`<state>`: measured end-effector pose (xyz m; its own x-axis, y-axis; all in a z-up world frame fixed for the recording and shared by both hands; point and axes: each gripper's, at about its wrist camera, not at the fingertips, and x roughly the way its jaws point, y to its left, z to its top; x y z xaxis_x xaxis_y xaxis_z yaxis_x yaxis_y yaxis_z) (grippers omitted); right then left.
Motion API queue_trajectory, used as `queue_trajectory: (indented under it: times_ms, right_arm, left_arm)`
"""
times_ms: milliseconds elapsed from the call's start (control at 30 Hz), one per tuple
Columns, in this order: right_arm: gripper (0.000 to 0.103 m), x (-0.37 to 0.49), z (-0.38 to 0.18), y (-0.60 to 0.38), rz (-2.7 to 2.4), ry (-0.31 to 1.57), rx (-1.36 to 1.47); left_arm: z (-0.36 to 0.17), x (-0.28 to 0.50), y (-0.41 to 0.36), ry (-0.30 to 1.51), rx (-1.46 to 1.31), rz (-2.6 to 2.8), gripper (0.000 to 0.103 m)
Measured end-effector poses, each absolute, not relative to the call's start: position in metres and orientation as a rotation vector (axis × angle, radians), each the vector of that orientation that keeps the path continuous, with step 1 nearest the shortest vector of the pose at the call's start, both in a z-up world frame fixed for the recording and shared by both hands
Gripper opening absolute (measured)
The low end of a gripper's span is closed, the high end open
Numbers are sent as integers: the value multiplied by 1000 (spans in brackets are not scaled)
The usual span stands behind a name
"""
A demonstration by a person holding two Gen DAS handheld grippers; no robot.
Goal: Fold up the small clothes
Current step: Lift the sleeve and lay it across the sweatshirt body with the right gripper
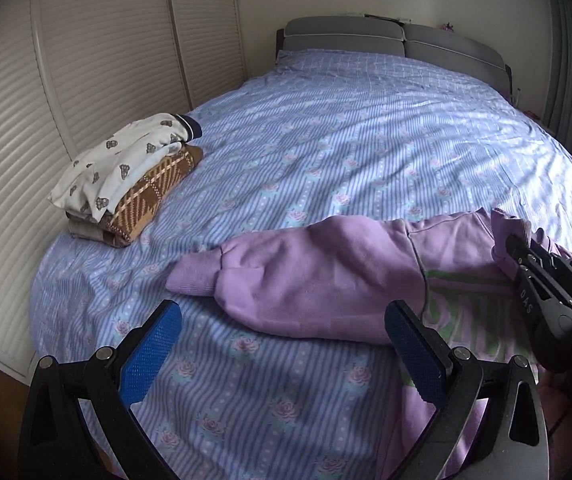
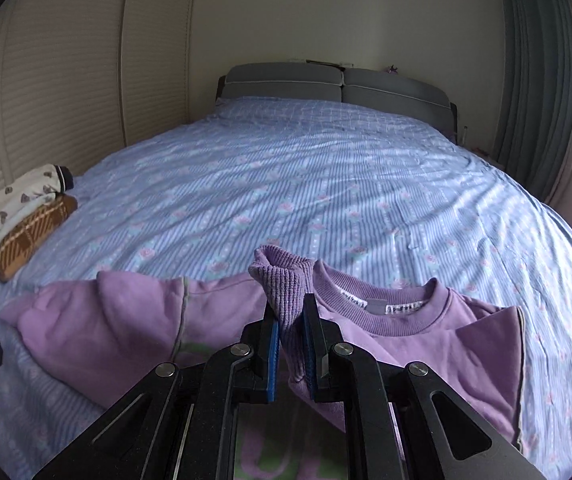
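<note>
A lilac sweatshirt point(image 1: 325, 276) lies on the bed, its left sleeve stretched toward the left with the ribbed cuff point(image 1: 194, 274) at the end. My left gripper point(image 1: 282, 334) is open and empty, just in front of that sleeve. My right gripper point(image 2: 290, 322) is shut on the other sleeve's ribbed cuff point(image 2: 282, 280), held above the sweatshirt's chest near the neckline point(image 2: 397, 312). The right gripper also shows at the right edge of the left wrist view point(image 1: 541, 268).
A stack of folded clothes point(image 1: 126, 180) sits at the bed's left edge, also in the right wrist view point(image 2: 22, 220). The blue striped bedcover point(image 1: 345, 140) stretches to a grey headboard point(image 1: 385, 40). Louvred wardrobe doors point(image 1: 46, 100) stand left, curtains point(image 2: 537, 100) right.
</note>
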<state>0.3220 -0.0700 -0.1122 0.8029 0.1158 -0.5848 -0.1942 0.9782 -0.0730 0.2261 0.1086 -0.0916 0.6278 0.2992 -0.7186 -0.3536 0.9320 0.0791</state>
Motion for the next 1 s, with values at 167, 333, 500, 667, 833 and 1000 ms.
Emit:
queue_trajectory:
  times_ms: [167, 333, 500, 667, 833, 1000]
  right_arm:
    - [16, 331, -144, -52, 156, 703, -161]
    - [44, 323, -155, -36, 250, 757, -137]
    - [44, 299, -133, -60, 323, 725, -30]
    - [44, 277, -107, -120, 252, 666, 68]
    - [44, 271, -100, -181, 134, 676, 103]
    - [44, 265, -105, -235, 52, 693, 211]
  left_arm:
    - [-101, 224, 121, 822, -86, 386, 103]
    - [-104, 222, 127, 831, -101, 394, 103]
    - [-102, 224, 119, 827, -116, 333, 103]
    - [-99, 240, 85, 814, -110, 178, 103]
    - [-102, 272, 33, 817, -72, -9, 86]
    - [-126, 311, 1, 893, -37, -100, 59]
